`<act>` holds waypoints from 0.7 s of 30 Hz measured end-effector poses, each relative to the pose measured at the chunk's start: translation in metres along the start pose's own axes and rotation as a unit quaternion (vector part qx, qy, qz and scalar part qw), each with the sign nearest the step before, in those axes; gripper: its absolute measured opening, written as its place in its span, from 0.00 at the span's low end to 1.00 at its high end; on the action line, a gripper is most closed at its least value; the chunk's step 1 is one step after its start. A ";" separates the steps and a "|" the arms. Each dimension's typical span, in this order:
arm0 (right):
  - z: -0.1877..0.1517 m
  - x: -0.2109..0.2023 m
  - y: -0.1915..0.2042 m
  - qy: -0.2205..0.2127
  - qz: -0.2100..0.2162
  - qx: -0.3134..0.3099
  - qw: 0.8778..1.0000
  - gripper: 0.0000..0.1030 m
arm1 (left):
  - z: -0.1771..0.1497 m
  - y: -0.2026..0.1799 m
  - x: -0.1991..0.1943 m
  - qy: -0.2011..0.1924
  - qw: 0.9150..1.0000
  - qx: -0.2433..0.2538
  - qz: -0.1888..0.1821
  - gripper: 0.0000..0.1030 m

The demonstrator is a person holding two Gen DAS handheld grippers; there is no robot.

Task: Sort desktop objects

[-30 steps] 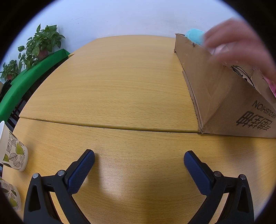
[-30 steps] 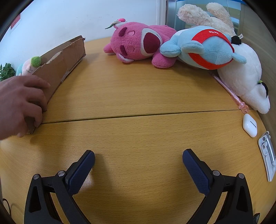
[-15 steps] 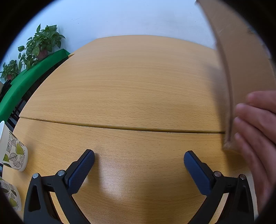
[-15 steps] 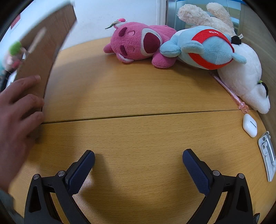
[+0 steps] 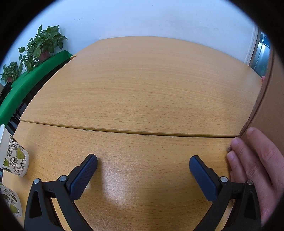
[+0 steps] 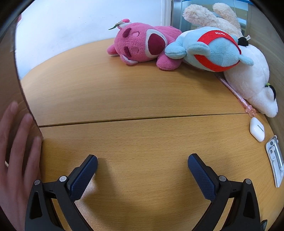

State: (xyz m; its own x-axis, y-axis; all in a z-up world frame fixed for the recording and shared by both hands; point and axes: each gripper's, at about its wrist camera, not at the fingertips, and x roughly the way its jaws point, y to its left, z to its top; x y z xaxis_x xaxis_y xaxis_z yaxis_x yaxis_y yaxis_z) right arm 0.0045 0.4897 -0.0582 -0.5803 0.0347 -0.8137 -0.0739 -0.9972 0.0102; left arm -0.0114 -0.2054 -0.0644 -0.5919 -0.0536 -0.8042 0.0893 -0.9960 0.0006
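Cardboard box point(image 5: 269, 99) sits at the far right of my left gripper point(image 5: 142, 170), pressed up close to the lens, one brown wall filling that edge; same box point(image 6: 10, 80) fills the far left of my right gripper's point(image 6: 142, 169) view. A bare hand point(image 5: 255, 170) lies flat against the box wall, just right of my left gripper's right finger; from the right cam the hand point(image 6: 16, 160) is at lower left, fingers spread on the cardboard. Both grippers spread wide, nothing between the pads, both low over the wood table point(image 5: 142, 88). Fwd-right of my right gripper, at the table's far edge: pink plush point(image 6: 143, 46), touching a blue plush w/ red band point(image 6: 213, 51), which leans on a white plush point(image 6: 252, 83); a cream plush point(image 6: 209, 16) lies behind them. A pink pen point(image 6: 234, 92) runs along the white plush, tip pointing back toward me. Just nearer, to the right: white earbud case point(image 6: 257, 128), then a white clip-like item point(image 6: 275, 160) at the edge, can't tell what it is. Left of my left gripper: two leaf-print paper cups point(image 5: 14, 154), on their sides. Beyond them, off the table, a green surface point(image 5: 35, 71) w/ potted plants point(image 5: 44, 42).
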 end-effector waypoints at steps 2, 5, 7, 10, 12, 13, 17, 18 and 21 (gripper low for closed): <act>0.000 0.000 0.000 0.000 0.000 0.000 1.000 1.00 | 0.000 0.000 0.000 0.000 1.000 0.000 0.000 1.00; 0.000 0.001 0.000 0.000 0.000 0.000 1.000 1.00 | 0.000 0.000 0.001 0.000 1.000 0.000 0.000 1.00; 0.003 0.002 -0.001 0.001 0.000 0.000 1.000 1.00 | -0.001 0.000 0.002 0.000 1.000 0.000 0.000 1.00; 0.003 0.002 -0.002 0.001 0.000 0.000 1.000 1.00 | -0.002 0.001 0.002 0.001 1.000 -0.002 0.000 1.00; 0.003 0.003 -0.002 0.001 0.000 0.000 1.000 1.00 | -0.002 0.000 0.003 0.001 1.000 -0.002 0.000 1.00; 0.003 0.002 -0.001 0.001 0.000 0.000 1.000 1.00 | -0.003 0.000 0.003 0.001 1.000 -0.002 0.000 1.00; 0.003 0.002 -0.001 0.001 0.000 0.001 1.000 1.00 | -0.004 0.000 0.001 0.001 1.000 -0.002 0.000 1.00; 0.002 0.001 -0.001 0.001 0.000 0.000 1.000 1.00 | -0.004 0.000 0.001 0.000 1.000 -0.002 -0.001 1.00; 0.002 0.000 0.000 0.000 0.000 0.001 1.000 1.00 | -0.002 0.001 0.001 0.002 1.000 -0.002 -0.001 1.00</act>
State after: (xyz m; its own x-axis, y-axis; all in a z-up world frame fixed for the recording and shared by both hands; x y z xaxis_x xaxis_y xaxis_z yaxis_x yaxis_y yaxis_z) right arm 0.0030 0.4903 -0.0573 -0.5801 0.0346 -0.8138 -0.0749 -0.9971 0.0110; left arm -0.0101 -0.2061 -0.0662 -0.5892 -0.0523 -0.8063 0.0921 -0.9957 -0.0027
